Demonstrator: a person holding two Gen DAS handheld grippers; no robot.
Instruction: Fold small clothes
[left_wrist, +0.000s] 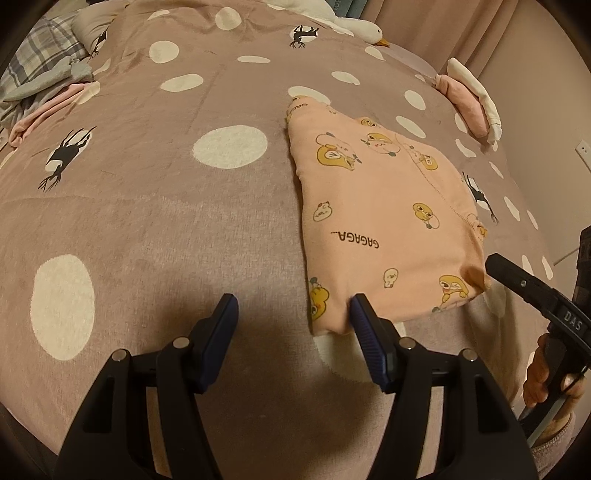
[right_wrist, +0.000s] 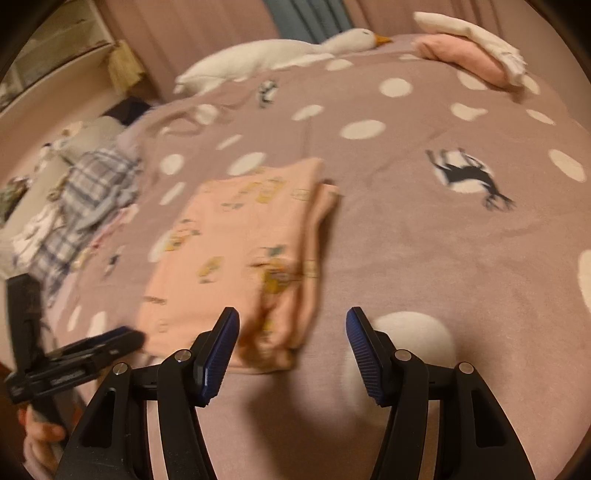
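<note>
On the dotted bed cover (left_wrist: 155, 206), the folded peach top (left_wrist: 384, 221) lay flat. Both the left gripper (left_wrist: 293, 314) and right gripper (right_wrist: 293, 325) had jaws apart, holding nothing. Best next: pinch both near corners evenly, then lift slowly.

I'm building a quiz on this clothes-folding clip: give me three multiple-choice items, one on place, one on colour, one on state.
1. Where does the folded garment lie?
A. on the dotted bedspread
B. on a chair
C. on the floor

2. The garment's base colour?
A. blue
B. peach-pink
C. green

3. How is the left tool?
A. shut on the garment
B. shut, empty
C. open

Answers: 1 A, bedspread shows all round it; 2 B, peach-pink cloth with yellow cartoon prints; 3 C, its fingers stand wide apart, as do the right tool's.
</note>
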